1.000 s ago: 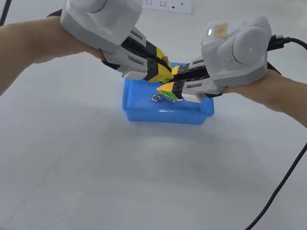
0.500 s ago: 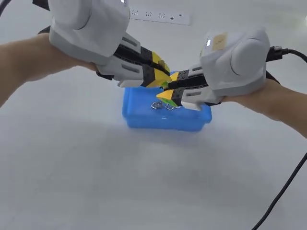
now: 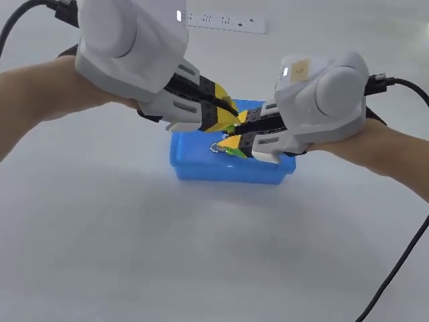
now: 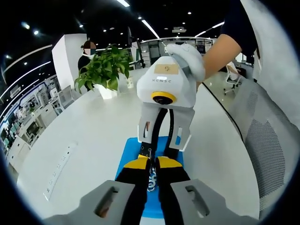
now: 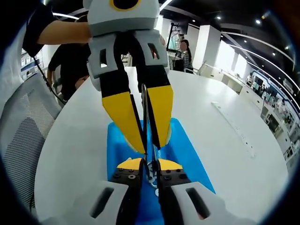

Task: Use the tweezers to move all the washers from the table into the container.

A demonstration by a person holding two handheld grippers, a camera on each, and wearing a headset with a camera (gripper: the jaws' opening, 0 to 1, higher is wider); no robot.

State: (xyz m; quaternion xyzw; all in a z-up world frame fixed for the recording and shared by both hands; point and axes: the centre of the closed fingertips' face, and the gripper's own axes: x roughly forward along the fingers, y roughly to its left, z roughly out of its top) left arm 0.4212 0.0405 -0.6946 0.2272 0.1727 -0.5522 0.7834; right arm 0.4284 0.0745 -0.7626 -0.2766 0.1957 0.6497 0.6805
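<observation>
A blue container sits on the white table, with several metal washers lying inside it. My left gripper comes in from the upper left and is shut on thin metal tweezers. From the right, my right gripper meets it tip to tip over the container, with its jaws closed around the lower end of the tweezers. In the right gripper view the tweezers run from the left gripper down to my right gripper, just above the washers. The left gripper view shows my left gripper over the container.
A white power strip lies at the far edge of the table. A black cable trails from the right gripper across the table's right side. In the left gripper view a potted plant stands further along the table.
The headset view has shifted a little. Both grippers stay tip to tip over the container and have sunk slightly toward it.
</observation>
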